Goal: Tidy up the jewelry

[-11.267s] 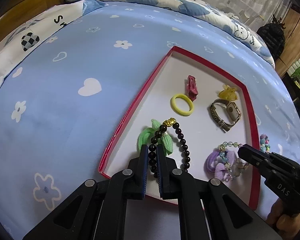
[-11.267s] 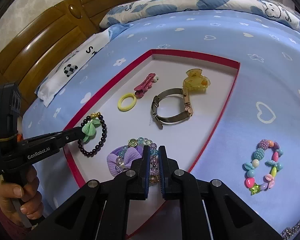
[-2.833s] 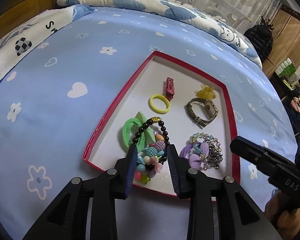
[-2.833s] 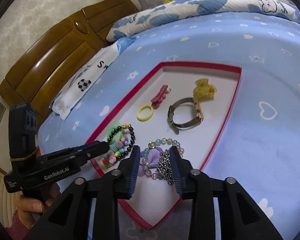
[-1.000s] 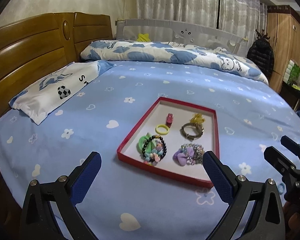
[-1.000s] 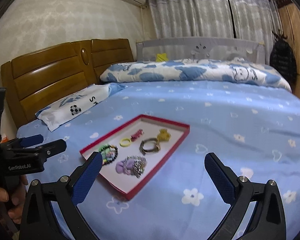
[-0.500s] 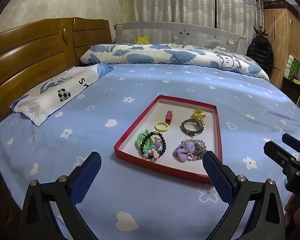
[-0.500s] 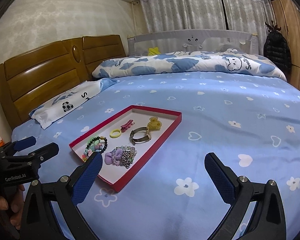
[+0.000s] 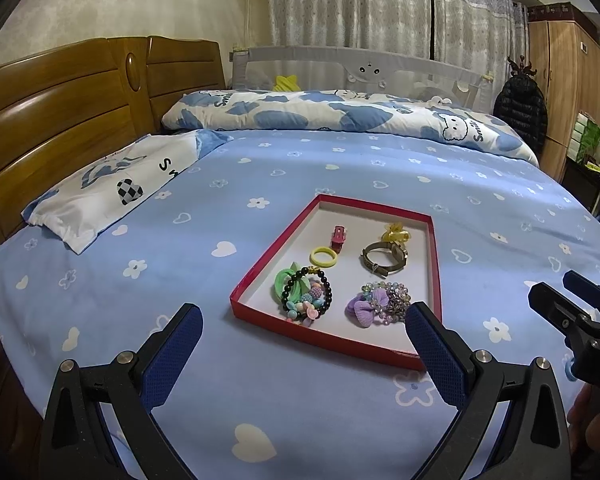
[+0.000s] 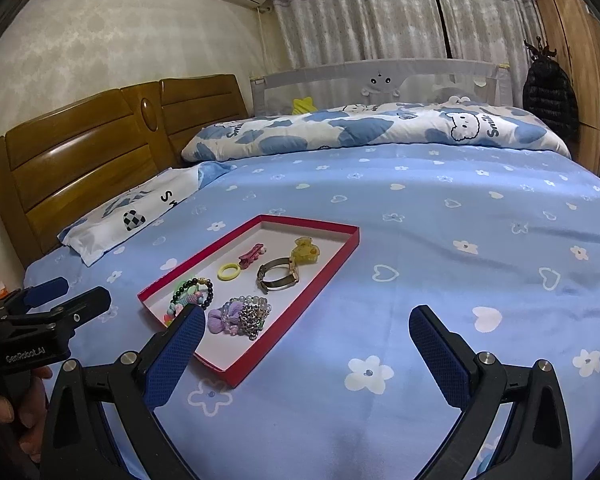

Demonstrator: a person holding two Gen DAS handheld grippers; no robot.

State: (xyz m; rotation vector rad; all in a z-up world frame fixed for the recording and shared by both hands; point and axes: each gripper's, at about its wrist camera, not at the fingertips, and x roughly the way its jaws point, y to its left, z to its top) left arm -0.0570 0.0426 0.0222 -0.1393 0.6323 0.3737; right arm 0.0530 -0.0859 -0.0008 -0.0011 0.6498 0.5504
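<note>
Nearest: left gripper point(image 9: 302, 336), fingers spread wide w/ nothing between them, blue pads facing in, held above the blue bedsheet point(image 9: 320, 400). Right gripper point(image 10: 306, 330) the same: fingers wide apart, empty. In the left wrist view the right gripper also shows at 3 o'clock, a hand point(image 9: 592, 424) under it. In the right wrist view the left gripper sits at 9 o'clock, held by a hand point(image 10: 8, 404).

Just beyond the fingers: red tray point(image 9: 332, 338) flat on the bed, white inside. Its long axis runs away from the grippers toward the far bolster; in the right wrist view it slants from 7 to 1 o'clock.

All jewelry is in the tray. Near end, left: black bead bracelet point(image 9: 327, 286) lying over a green scrunchie point(image 9: 284, 282) & a colourful bead bracelet point(image 9: 310, 306), all touching. Near end, right: purple bow point(image 9: 365, 309) tangled w/ a clear bead bracelet point(image 9: 394, 294) & a silver chain point(image 10: 251, 317).

Mid tray: yellow hair ring point(image 9: 323, 257) on the left, watch point(image 9: 384, 259) on the right, strap curled in a loop. Far end: pink hair clip point(image 9: 339, 236) pointing lengthwise along the tray, just beyond the yellow ring; yellow claw clip point(image 9: 396, 233) touching the watch's far side.

Further: pillow point(image 9: 100, 192) at 10 o'clock against the wooden headboard point(image 9: 60, 120), patterned bolster point(image 9: 340, 112) across the far edge, curtains point(image 9: 380, 12) behind.
</note>
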